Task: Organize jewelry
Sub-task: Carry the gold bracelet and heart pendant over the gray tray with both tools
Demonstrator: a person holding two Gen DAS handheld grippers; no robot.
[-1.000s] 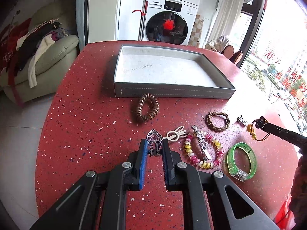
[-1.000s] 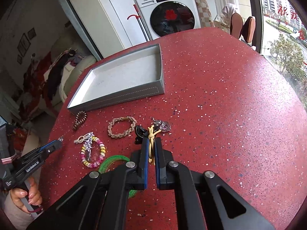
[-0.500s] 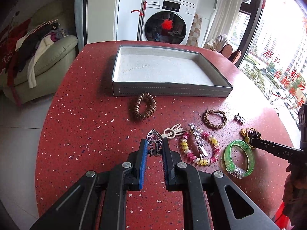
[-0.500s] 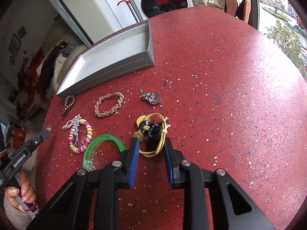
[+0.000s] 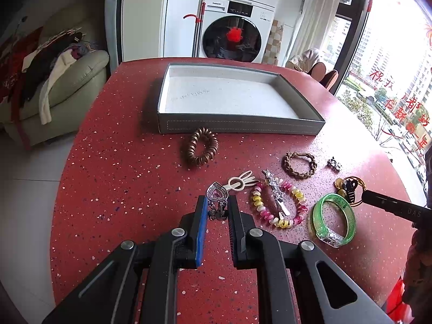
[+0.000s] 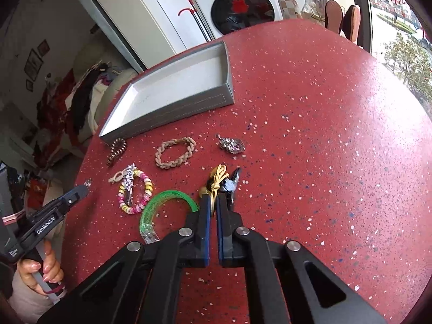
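Observation:
My left gripper [image 5: 217,208] is shut on a silver heart pendant [image 5: 216,193], held just above the red table. My right gripper [image 6: 213,203] is shut on a yellow cord hair tie with a black charm [image 6: 220,179]. An empty grey tray [image 5: 229,98] with a white lining stands at the far side; it also shows in the right wrist view [image 6: 172,91]. On the table lie a brown spiral hair tie [image 5: 201,145], a braided bracelet [image 5: 299,161], a pink and yellow bead bracelet [image 5: 278,205] with a silver clip across it, a white bunny clip [image 5: 240,181] and a green bangle [image 5: 333,220].
A small silver brooch [image 6: 231,144] lies right of the braided bracelet [image 6: 175,152]. The round table edge [image 5: 67,167] drops off at the left. A sofa [image 5: 54,86] with clothes stands left, a washing machine [image 5: 232,36] behind the table.
My right gripper opened over the yellow cord hair tie half a second ago and has closed on it again. My left gripper has kept its hold on the heart pendant.

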